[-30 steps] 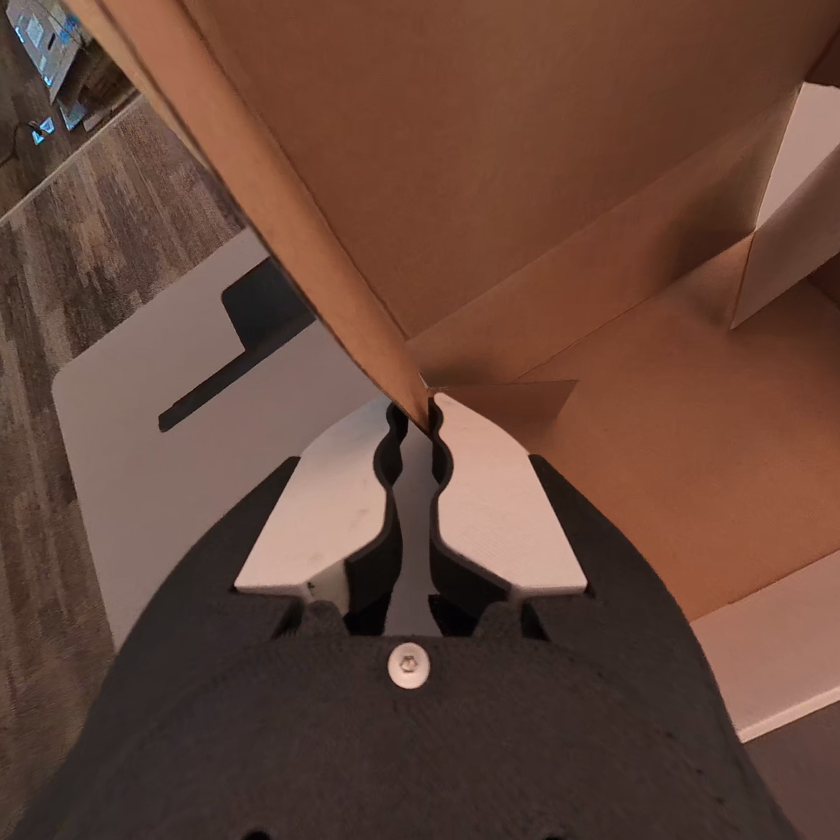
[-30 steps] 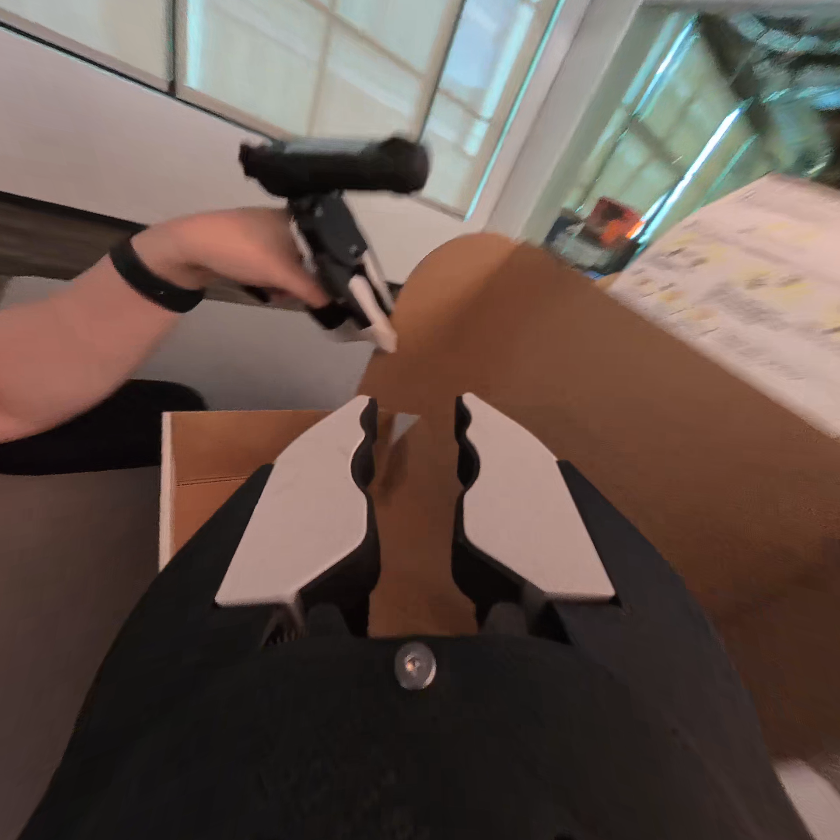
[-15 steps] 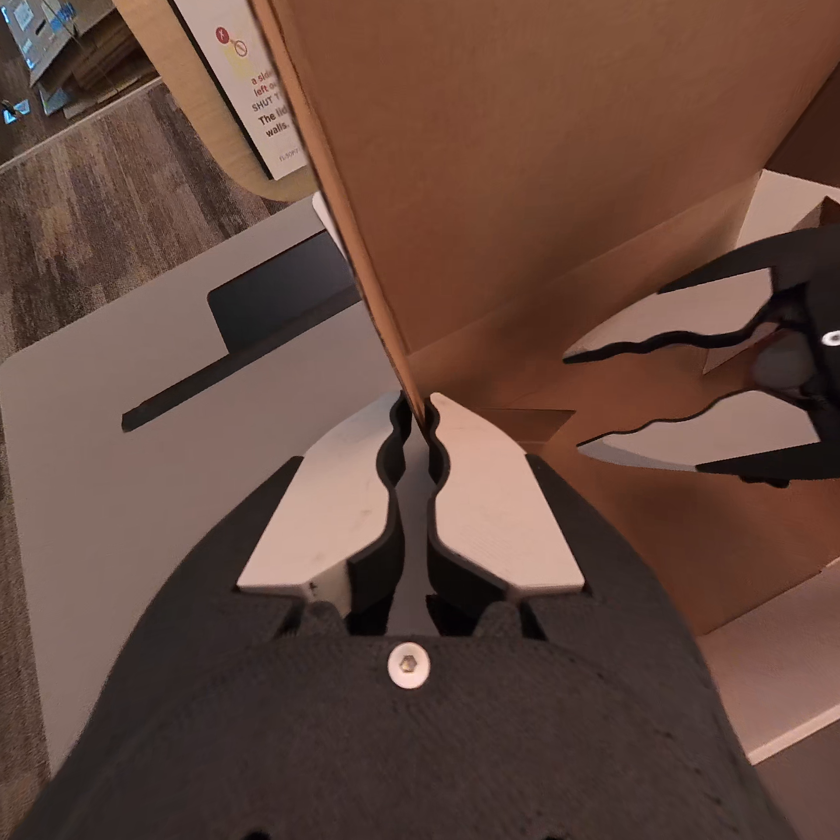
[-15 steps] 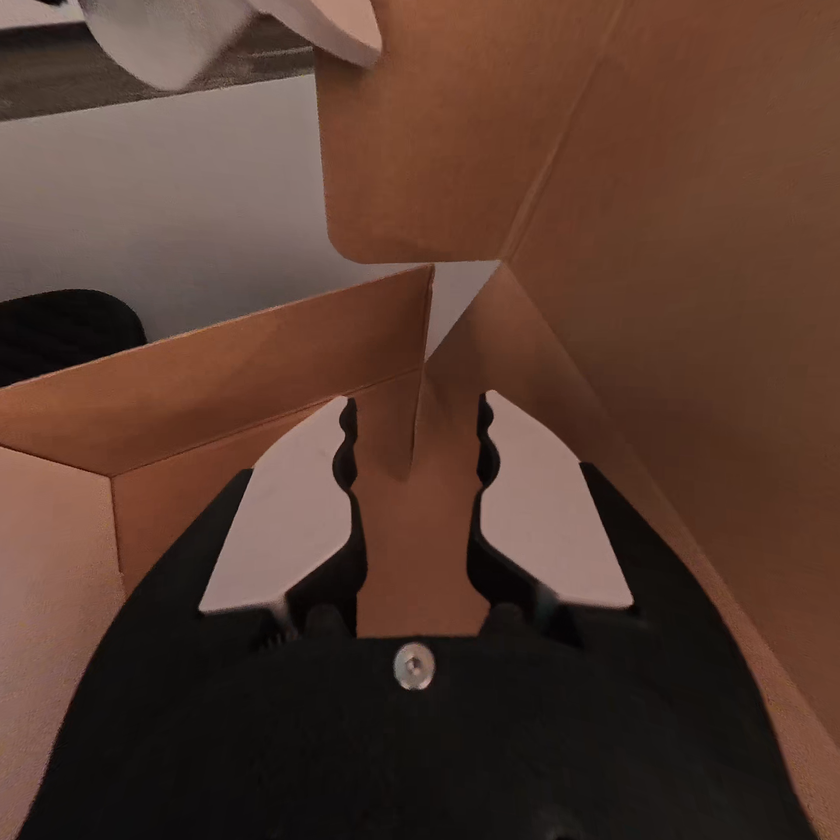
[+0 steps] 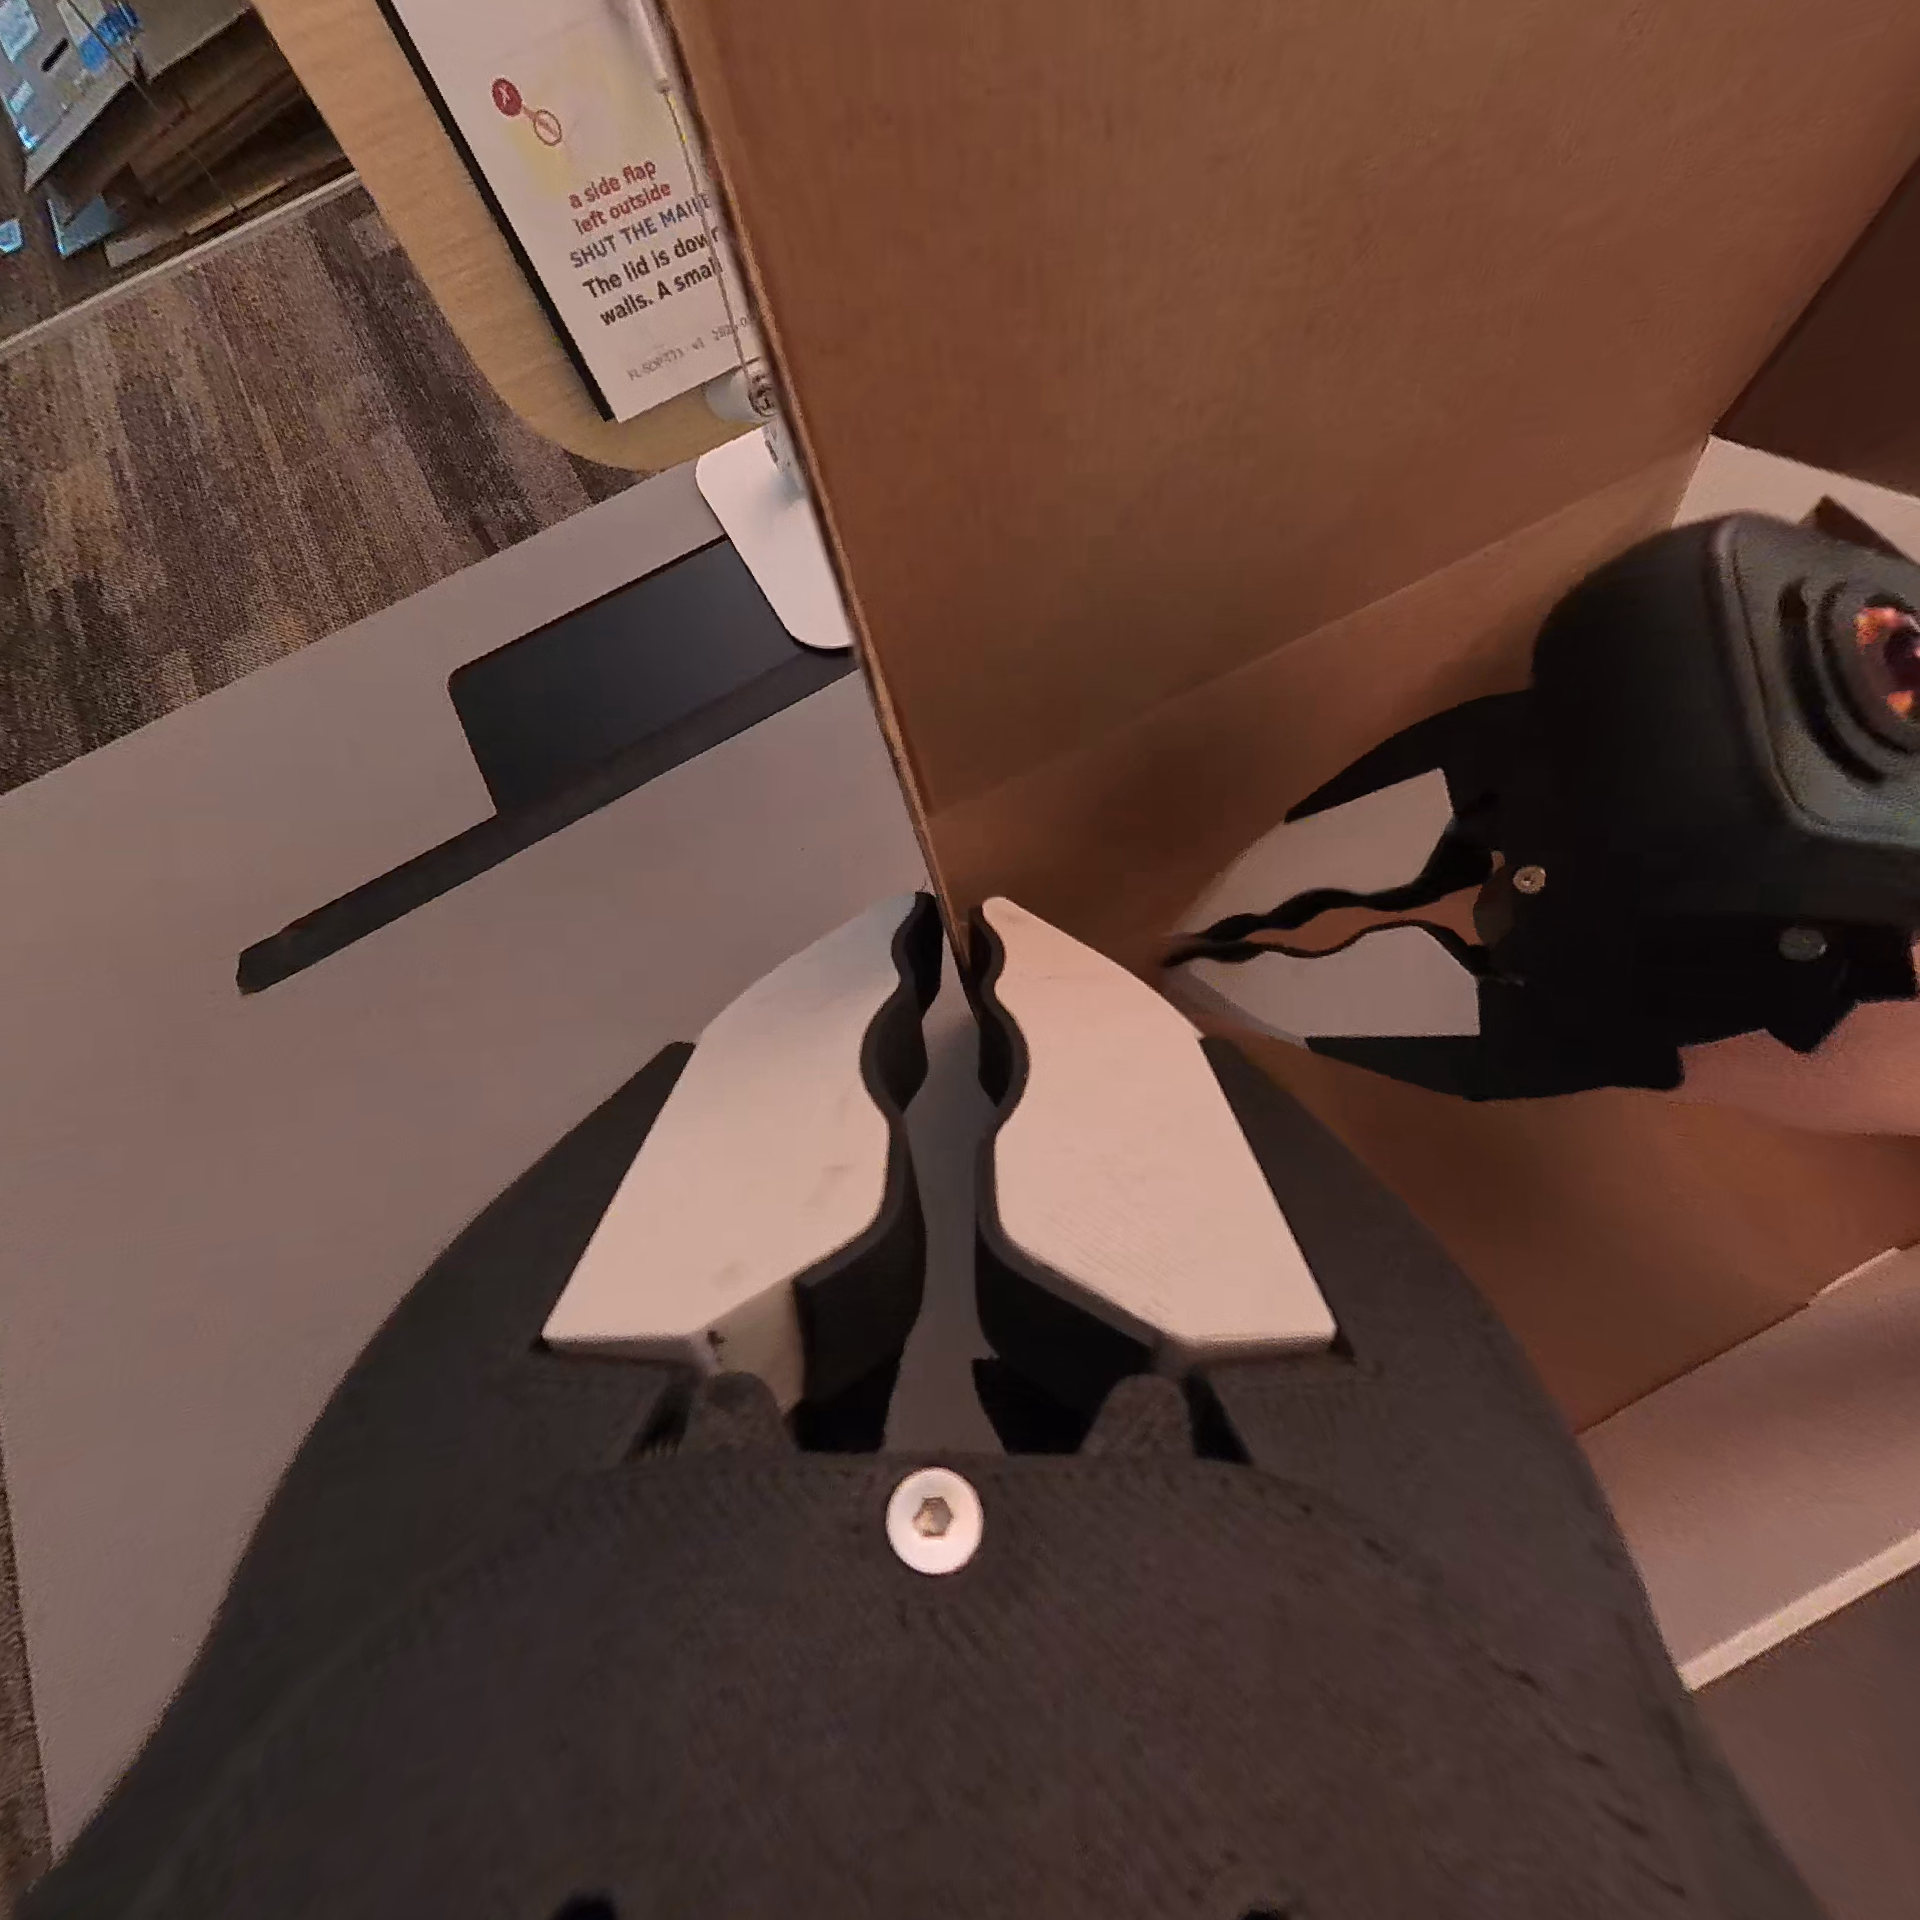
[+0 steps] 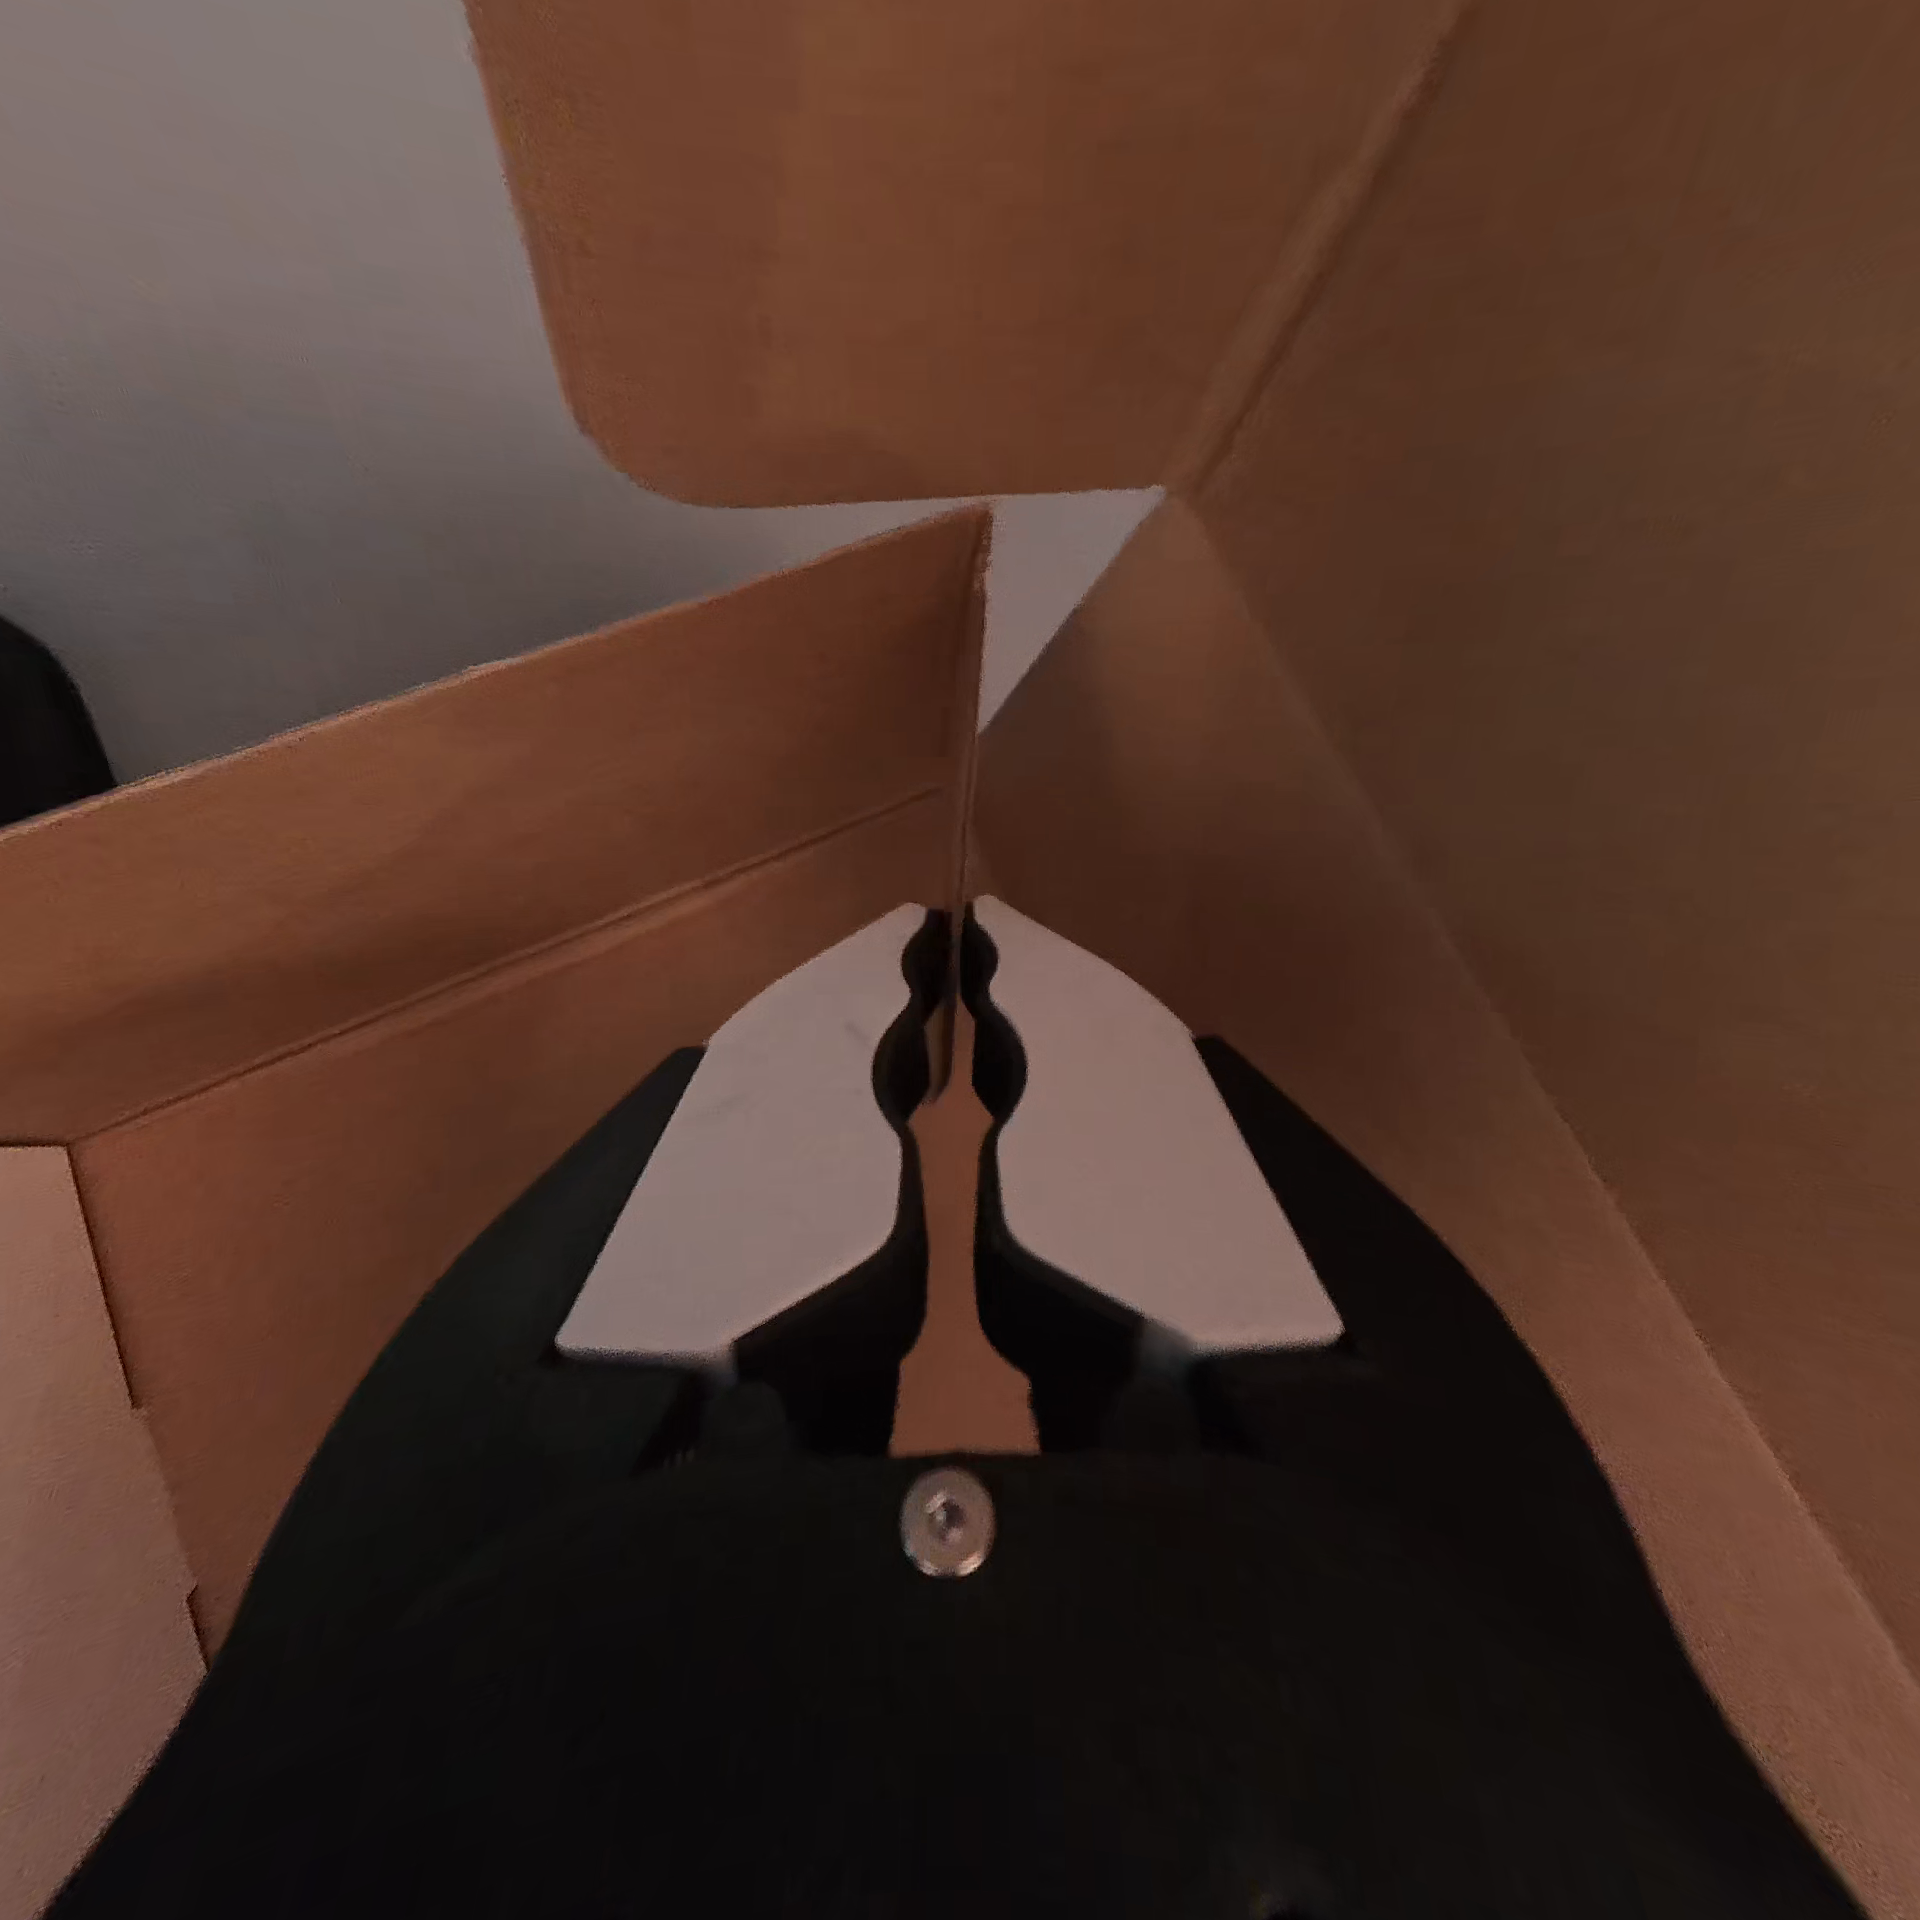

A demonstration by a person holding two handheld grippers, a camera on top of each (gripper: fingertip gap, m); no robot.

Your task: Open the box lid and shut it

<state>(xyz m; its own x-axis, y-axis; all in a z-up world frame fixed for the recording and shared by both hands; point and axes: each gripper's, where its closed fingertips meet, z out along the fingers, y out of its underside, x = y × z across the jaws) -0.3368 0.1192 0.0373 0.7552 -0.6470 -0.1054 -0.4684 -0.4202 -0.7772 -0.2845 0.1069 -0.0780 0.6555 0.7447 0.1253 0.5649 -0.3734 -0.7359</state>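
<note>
A brown cardboard box stands open on the table. Its lid [image 5: 1195, 416] stands nearly upright. My left gripper [image 5: 956, 925] is shut on the lid's thin side edge, near the bottom corner. My right gripper [image 5: 1195, 951] reaches into the box from the right. In the right wrist view the right gripper [image 6: 954, 914] is shut on the thin vertical edge of an inner side flap [image 6: 966, 727] at the box's corner. The box wall [image 6: 468, 831] runs to the left, the lid [image 6: 1662, 520] rises on the right, and the lid's side flap [image 6: 831, 260] hangs above.
The box sits on a grey table [image 5: 260, 1039] with a black cutout [image 5: 623, 675]. A printed sheet [image 5: 582, 208] on a wooden board and a white stand base [image 5: 769, 540] are behind the lid. Carpeted floor [image 5: 208, 416] lies beyond the table's left edge.
My right gripper has come down into the box and closed on the inner flap's edge. The lid in my left gripper has swung more upright.
</note>
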